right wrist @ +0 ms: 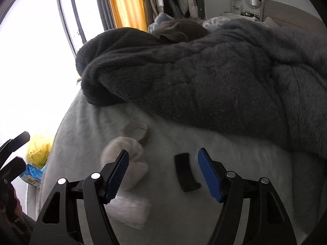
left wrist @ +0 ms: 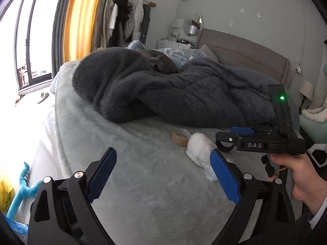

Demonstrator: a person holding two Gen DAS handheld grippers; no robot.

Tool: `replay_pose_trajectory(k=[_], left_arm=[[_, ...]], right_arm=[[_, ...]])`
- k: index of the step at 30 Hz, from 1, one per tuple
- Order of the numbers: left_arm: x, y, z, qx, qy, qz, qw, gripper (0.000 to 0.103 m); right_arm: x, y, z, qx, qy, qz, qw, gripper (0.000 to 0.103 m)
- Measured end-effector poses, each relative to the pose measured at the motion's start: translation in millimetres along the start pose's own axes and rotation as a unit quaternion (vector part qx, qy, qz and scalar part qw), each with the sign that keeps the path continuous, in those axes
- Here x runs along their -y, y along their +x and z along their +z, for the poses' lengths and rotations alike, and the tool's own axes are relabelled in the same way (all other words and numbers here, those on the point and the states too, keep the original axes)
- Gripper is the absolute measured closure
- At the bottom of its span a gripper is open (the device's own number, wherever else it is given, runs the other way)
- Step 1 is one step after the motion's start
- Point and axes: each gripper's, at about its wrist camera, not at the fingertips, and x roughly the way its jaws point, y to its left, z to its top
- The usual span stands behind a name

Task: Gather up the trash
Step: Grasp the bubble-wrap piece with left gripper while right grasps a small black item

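In the left wrist view the left gripper (left wrist: pixel 163 175) fills the lower frame, its blue-padded jaws spread wide with nothing between them but the pale grey bed sheet (left wrist: pixel 130 183). Just above its right pad lies a white fluffy wad (left wrist: pixel 199 150), and at the lower centre-right a crumpled clear wrapper (left wrist: pixel 210 173) rests half hidden behind that pad. Touching the wad's upper left is a roll of brown tape (left wrist: pixel 179 137).

At the right edge a hand (left wrist: pixel 296 175) holds the right gripper (left wrist: pixel 235 137), seen side-on over the sheet.

In the right wrist view the right gripper (right wrist: pixel 163 173) also stands open and empty — the wad (right wrist: pixel 126 161) sits partly behind its left pad, the wrapper (right wrist: pixel 130 210) lower still, blurred. A small black curved piece (right wrist: pixel 187 172) lies on the sheet between the pads, nearer the right one. The tape roll (right wrist: pixel 138 131) is above the wad, toward the frame's centre.

Beyond these, a heaped dark grey blanket (left wrist: pixel 184 94) spans the middle of both views. In the lower left of the right wrist view a yellow bag (right wrist: pixel 39 149) sits beside the bed — further back, an orange curtain (left wrist: pixel 81 18) hangs by the bright window.
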Motion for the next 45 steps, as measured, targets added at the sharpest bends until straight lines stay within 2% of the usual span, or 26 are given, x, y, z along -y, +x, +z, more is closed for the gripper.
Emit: replay_pose_trajectory(k=[4, 5, 10, 17, 24, 26, 28, 38, 45], left_arm=[[16, 12, -6, -0.016, 0.004, -0.013, 0.9998, 0.009], [20, 16, -7, -0.021, 0.004, -0.016, 0.9996, 0.009], [38, 35, -13, -0.048, 0.000, -0.025, 0.9985, 0.009], [60, 54, -20, -0.071, 0.004, -0.035, 0.9969, 0.009], [83, 73, -26, -0.094, -0.004, -0.039, 0.9948, 0.009], [89, 76, -29, -0.096, 0.002, -0.031, 0.9948, 0.009], [92, 80, -31, -0.101, 0.001, -0.027, 0.9945, 0.009], [96, 92, -32, -0.111, -0.005, -0.022, 0.9935, 0.016], [97, 105, -33, -0.128, -0.011, -0.009, 0.9917, 0.023]], right_arm=[[15, 13, -7, -0.011, 0.006, 0.005, 1.000, 0.033], [18, 15, -8, -0.013, 0.007, 0.009, 1.000, 0.039], [23, 24, -11, -0.021, 0.000, 0.032, 0.999, 0.051], [29, 36, -16, -0.037, -0.019, 0.045, 0.998, 0.062], [30, 42, -16, -0.042, -0.024, 0.057, 0.997, 0.069], [31, 43, -16, -0.042, -0.023, 0.059, 0.997, 0.079], [34, 43, -16, -0.041, -0.021, 0.065, 0.997, 0.081], [47, 22, -16, -0.023, -0.009, 0.069, 0.997, 0.082], [56, 1, -13, -0.012, -0.007, 0.057, 0.998, 0.082]])
